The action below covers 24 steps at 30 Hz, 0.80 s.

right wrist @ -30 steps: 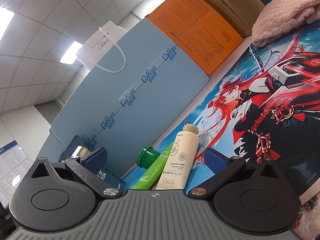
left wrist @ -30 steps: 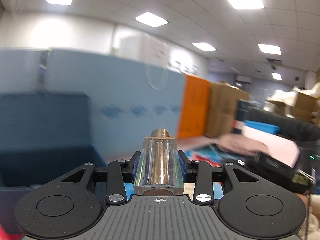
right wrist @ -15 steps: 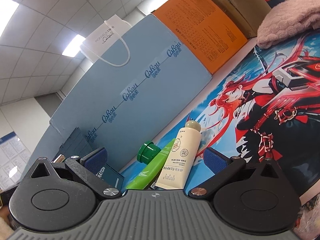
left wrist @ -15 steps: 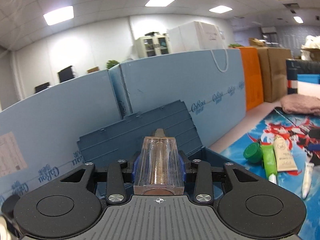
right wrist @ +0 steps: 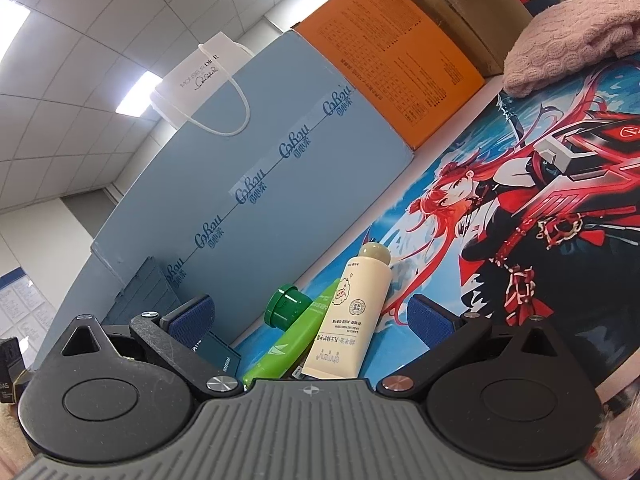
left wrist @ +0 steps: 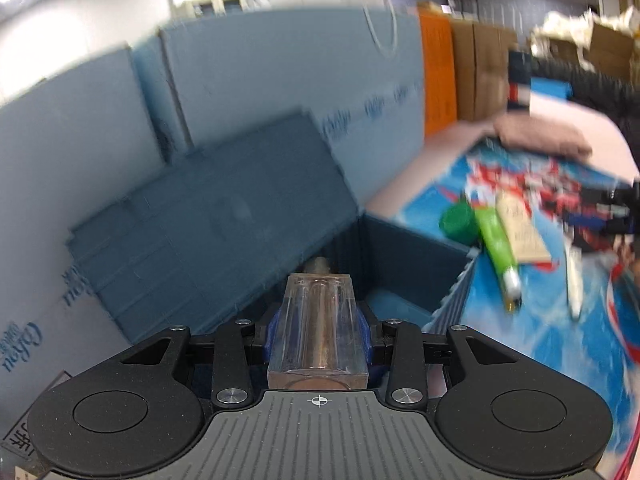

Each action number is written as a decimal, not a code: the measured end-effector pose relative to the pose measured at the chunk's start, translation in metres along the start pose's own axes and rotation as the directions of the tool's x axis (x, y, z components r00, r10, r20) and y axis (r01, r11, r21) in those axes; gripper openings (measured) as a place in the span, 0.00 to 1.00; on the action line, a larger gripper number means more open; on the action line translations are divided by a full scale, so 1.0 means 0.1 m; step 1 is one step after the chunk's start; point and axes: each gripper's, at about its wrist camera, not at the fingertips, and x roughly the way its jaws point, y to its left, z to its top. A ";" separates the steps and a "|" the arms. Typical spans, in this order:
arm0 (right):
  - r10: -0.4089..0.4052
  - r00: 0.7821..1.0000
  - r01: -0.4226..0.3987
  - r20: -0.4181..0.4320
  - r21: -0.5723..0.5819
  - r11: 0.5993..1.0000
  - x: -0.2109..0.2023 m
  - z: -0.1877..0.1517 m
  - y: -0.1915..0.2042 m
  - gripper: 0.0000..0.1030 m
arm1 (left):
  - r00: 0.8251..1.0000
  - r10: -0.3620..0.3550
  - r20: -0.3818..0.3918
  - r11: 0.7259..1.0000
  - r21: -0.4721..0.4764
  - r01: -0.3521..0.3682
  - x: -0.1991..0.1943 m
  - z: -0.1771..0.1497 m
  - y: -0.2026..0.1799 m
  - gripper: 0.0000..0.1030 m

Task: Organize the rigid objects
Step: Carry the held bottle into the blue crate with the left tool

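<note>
My left gripper [left wrist: 318, 344] is shut on a clear square bottle [left wrist: 320, 304] with a copper-coloured core and cap. It points down over the open dark blue box [left wrist: 404, 256], whose lid [left wrist: 216, 216] leans back on a blue board. My right gripper [right wrist: 312, 316] hangs open just above the printed mat [right wrist: 520, 208]. Between its blue pads [right wrist: 192, 314] lie a cream tube [right wrist: 356, 312] and a green tube [right wrist: 296, 344] with a green cap [right wrist: 286, 306]. In the left wrist view, the green tube [left wrist: 496, 240] and cream tube [left wrist: 520, 228] lie right of the box.
A small dark carton [right wrist: 218, 354] lies by the right gripper's left finger. A white tube [left wrist: 574, 280] lies further right on the mat. Blue boards [right wrist: 260, 184], an orange box [right wrist: 396, 68] and a pink knitted cloth [right wrist: 568, 36] line the back.
The left gripper has swung and tipped downward with the bottle still held, so the open box now lies under it. The right gripper has stayed in place, still open.
</note>
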 end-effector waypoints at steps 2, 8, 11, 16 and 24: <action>-0.003 1.000 0.003 -0.001 -0.001 1.000 0.00 0.00 0.00 1.00 | 1.000 -0.007 -0.001 1.000 -0.022 0.007 0.07 -0.01 0.05 0.34; -0.004 1.000 0.004 -0.001 -0.006 1.000 -0.02 0.00 0.01 1.00 | 0.994 -0.112 -0.004 0.988 -0.107 0.111 0.27 0.03 0.23 0.35; 0.001 1.000 -0.001 0.009 -0.007 1.000 -0.04 0.00 0.01 1.00 | 0.986 -0.166 -0.022 0.975 -0.155 0.160 0.37 0.02 0.28 0.35; 0.011 1.000 -0.011 0.011 0.004 1.000 -0.06 0.01 0.00 1.00 | 0.979 -0.201 -0.019 0.951 -0.245 0.190 0.41 -0.02 0.39 0.36; 0.020 1.000 -0.020 0.006 0.012 1.000 -0.06 0.01 0.00 1.00 | 0.991 -0.129 -0.036 0.956 -0.269 0.115 0.34 -0.09 0.36 0.43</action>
